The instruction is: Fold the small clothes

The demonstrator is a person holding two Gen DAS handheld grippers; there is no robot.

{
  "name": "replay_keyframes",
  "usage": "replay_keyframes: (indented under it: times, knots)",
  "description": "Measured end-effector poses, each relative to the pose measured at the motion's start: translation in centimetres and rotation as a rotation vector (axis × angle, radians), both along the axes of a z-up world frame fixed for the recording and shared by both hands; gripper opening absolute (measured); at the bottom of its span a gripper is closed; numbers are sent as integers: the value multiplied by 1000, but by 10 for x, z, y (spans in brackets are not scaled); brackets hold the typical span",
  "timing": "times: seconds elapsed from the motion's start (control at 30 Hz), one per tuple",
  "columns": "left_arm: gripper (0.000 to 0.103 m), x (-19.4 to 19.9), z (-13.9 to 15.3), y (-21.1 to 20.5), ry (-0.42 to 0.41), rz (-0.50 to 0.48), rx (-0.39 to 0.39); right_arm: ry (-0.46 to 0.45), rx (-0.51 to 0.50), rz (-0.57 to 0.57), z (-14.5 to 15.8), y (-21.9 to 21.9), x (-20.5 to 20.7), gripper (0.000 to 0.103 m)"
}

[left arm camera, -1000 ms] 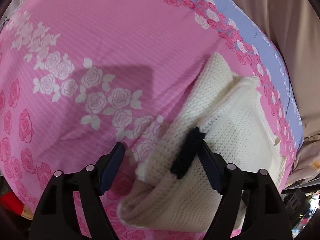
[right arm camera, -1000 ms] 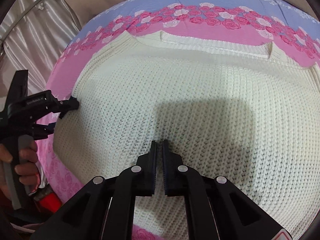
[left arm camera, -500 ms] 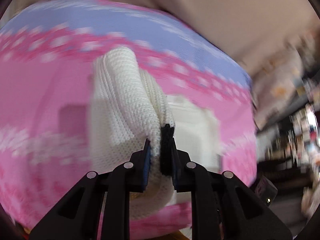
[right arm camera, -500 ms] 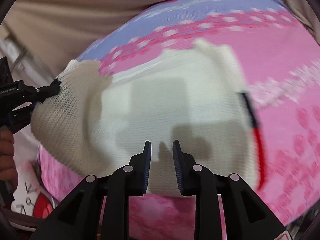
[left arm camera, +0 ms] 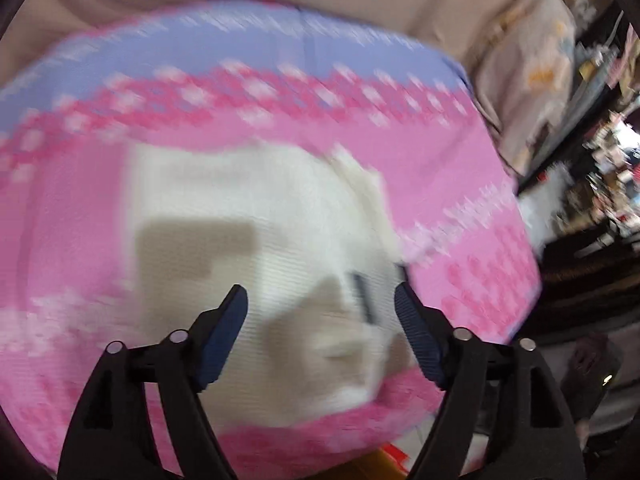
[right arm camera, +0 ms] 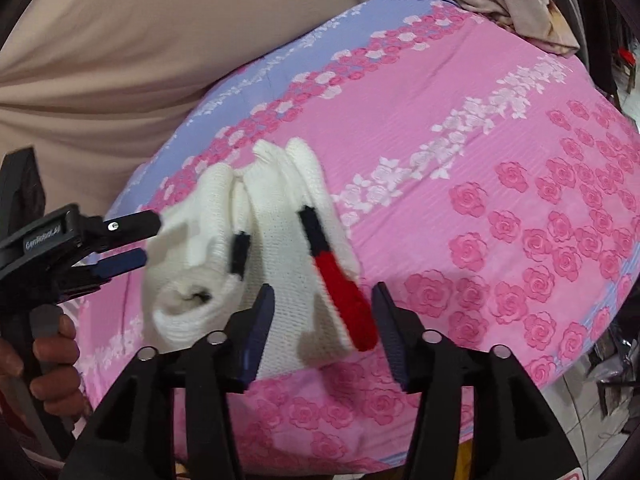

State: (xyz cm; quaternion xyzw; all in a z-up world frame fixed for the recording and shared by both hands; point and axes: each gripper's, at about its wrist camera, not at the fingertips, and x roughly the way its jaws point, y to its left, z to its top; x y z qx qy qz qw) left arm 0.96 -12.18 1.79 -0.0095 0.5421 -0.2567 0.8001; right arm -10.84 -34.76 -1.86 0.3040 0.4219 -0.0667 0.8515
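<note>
Left wrist view, blurred: our left gripper (left arm camera: 320, 312) has just been opening, its jaws spread with nothing pinched, above the white knit sweater (left arm camera: 248, 248) at frame centre on the pink floral sheet (left arm camera: 460, 184).

Right wrist view: our right gripper (right arm camera: 322, 312) has likewise been opening, gaping and empty, over the folded sweater at centre left.

We saw the folded sweater (right arm camera: 276, 264) lying on the bedspread (right arm camera: 460, 152), near its front-left part. The left tool (right arm camera: 136, 240) hung just left of it; the right tool (right arm camera: 324, 320) hovered before it, above its near edge.
</note>
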Motion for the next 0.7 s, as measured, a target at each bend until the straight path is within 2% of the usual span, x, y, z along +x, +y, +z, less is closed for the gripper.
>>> replay_keyframes:
  times: [0.03,0.1,0.17,0.27,0.37,0.47,0.5,0.53,0.57,0.67,0.7]
  knots:
    - [79,4,1,18,-14,37,33,-14,23,18,4,4,5,55]
    - [79,8,-6,49,11,98,51,-41,55,59,12,12,17,65]
    - [79,9,-23,82,78,181,71,-65,59,99,18,25,34,72]
    - [78,6,-47,116,169,266,97,-38,68,145,18,42,61,72]
    - [78,-5,-57,131,197,283,107,9,53,213,8,62,84,74]
    - [78,-12,-65,130,193,249,138,99,42,228,-18,71,104,73]
    - [78,-15,-67,126,191,234,146,118,58,231,-24,73,106,47]
    - [78,-17,-70,121,190,218,158,127,95,249,-30,74,108,27]
    - [78,-18,-70,115,188,210,163,112,119,256,-26,72,108,26]
    - [78,-23,-67,108,168,198,158,-83,182,200,12,49,77,24]
    - [78,-24,-69,103,163,194,165,-107,178,187,19,42,69,24]
